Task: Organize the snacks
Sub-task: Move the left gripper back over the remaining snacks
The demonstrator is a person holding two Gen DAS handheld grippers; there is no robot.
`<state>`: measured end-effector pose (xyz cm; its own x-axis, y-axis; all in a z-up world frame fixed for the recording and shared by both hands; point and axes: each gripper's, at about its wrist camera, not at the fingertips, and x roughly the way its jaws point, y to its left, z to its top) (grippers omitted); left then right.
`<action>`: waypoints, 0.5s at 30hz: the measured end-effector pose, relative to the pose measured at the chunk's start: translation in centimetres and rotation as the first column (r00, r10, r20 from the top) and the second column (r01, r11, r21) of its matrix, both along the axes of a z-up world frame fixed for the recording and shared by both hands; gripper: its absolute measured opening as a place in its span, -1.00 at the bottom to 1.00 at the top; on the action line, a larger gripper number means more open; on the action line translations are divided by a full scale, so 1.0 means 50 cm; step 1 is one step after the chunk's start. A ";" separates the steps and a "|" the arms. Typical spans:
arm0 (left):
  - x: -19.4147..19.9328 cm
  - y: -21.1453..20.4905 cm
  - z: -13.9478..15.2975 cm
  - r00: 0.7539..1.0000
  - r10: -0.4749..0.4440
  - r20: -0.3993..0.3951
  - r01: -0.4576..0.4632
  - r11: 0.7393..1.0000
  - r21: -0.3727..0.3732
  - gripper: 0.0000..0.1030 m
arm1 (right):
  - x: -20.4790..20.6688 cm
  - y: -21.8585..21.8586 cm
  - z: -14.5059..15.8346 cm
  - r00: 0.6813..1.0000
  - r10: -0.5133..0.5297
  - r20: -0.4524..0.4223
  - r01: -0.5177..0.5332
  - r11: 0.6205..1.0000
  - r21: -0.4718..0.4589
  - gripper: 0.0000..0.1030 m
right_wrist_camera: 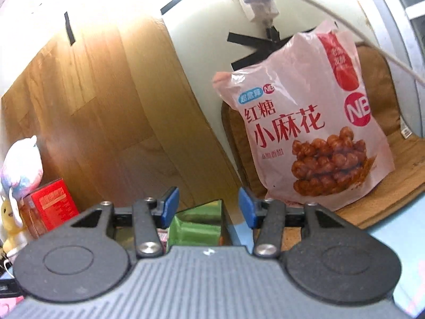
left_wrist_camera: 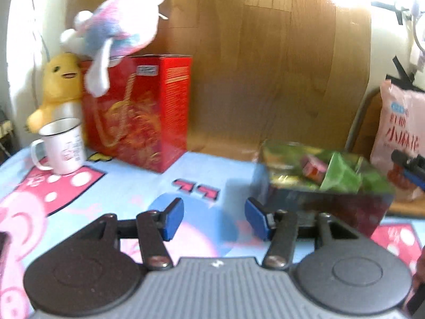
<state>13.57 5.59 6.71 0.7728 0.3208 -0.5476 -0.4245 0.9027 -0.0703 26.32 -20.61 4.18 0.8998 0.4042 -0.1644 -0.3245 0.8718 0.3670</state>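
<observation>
My left gripper (left_wrist_camera: 213, 219) hangs with its jaws apart and empty over the counter (left_wrist_camera: 138, 186); my right gripper (right_wrist_camera: 208, 210) is likewise apart, holding nothing, above the snack box (right_wrist_camera: 196, 226). The pink snack bag (right_wrist_camera: 308, 122) leans on a chair beyond. I'd aim squarely and pinch the bag's lower edge gently.
</observation>
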 end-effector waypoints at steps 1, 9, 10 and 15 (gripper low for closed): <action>-0.016 0.003 -0.005 1.000 0.006 -0.004 -0.006 1.000 0.013 0.01 | -0.013 0.002 -0.004 1.000 -0.003 0.004 0.004 1.000 -0.012 0.03; -0.093 0.022 -0.043 1.000 0.022 -0.014 -0.021 1.000 0.003 0.01 | -0.062 0.010 -0.050 0.998 -0.040 -0.038 0.035 0.991 -0.130 0.03; -0.098 0.023 -0.047 1.000 0.018 -0.012 -0.018 1.000 -0.001 0.01 | -0.064 0.010 -0.055 0.998 -0.043 -0.054 0.035 0.989 -0.141 0.03; -0.127 0.018 -0.064 1.000 0.009 0.005 -0.009 1.000 -0.015 0.01 | -0.086 -0.005 -0.069 0.993 -0.051 -0.110 0.035 0.990 -0.139 0.03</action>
<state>7.21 6.51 3.52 0.7728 0.3197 -0.5482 -0.4325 0.8975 -0.0864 22.01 -20.84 0.72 0.8883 0.3323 -0.3170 -0.2490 0.9285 0.2756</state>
